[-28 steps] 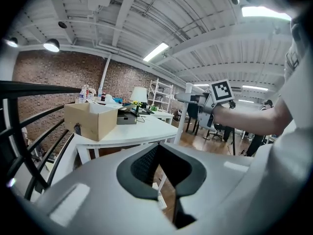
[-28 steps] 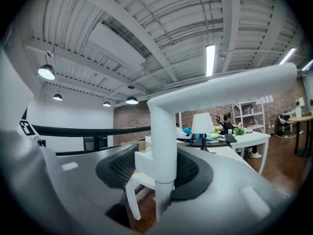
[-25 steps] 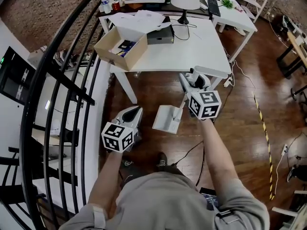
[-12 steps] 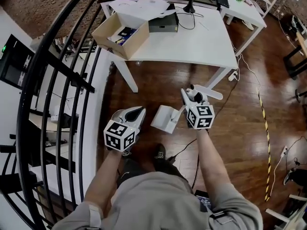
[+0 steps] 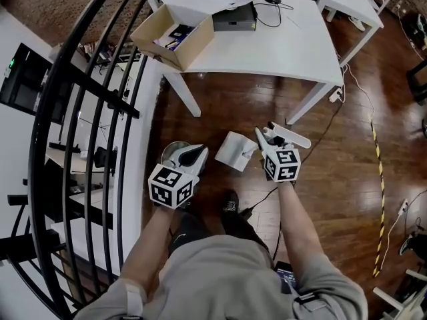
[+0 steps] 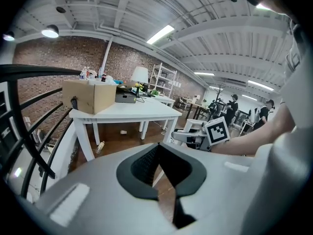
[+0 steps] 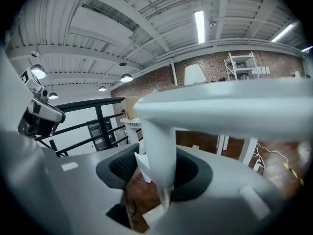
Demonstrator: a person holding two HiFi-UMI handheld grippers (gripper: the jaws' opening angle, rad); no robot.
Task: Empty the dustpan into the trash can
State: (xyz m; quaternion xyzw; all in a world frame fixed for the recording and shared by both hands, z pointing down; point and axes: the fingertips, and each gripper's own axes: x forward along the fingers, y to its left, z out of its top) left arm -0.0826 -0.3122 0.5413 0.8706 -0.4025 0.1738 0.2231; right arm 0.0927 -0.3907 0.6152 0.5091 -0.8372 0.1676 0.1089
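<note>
In the head view my right gripper (image 5: 265, 139) is shut on the handle (image 5: 293, 137) of a white dustpan (image 5: 233, 151), which hangs low over the wooden floor, pan end to the left. The right gripper view shows that white handle (image 7: 161, 151) standing between the dark pads. My left gripper (image 5: 193, 156) is open with nothing between its fingers, left of the dustpan and apart from it. Behind it shows part of a round grey trash can (image 5: 167, 149), mostly hidden by the gripper. The left gripper view shows floor through the gap in its jaws and the right gripper (image 6: 210, 133) beyond.
A white table (image 5: 293, 45) stands ahead with an open cardboard box (image 5: 170, 35) on its left corner. A black metal railing (image 5: 87, 112) runs along the left. A dark cable (image 5: 263, 202) lies on the floor by my shoe (image 5: 230, 205).
Both grippers have come down towards the floor, the right one further, and the dustpan has sunk with it. The grey trash can has come into view by the left gripper.
</note>
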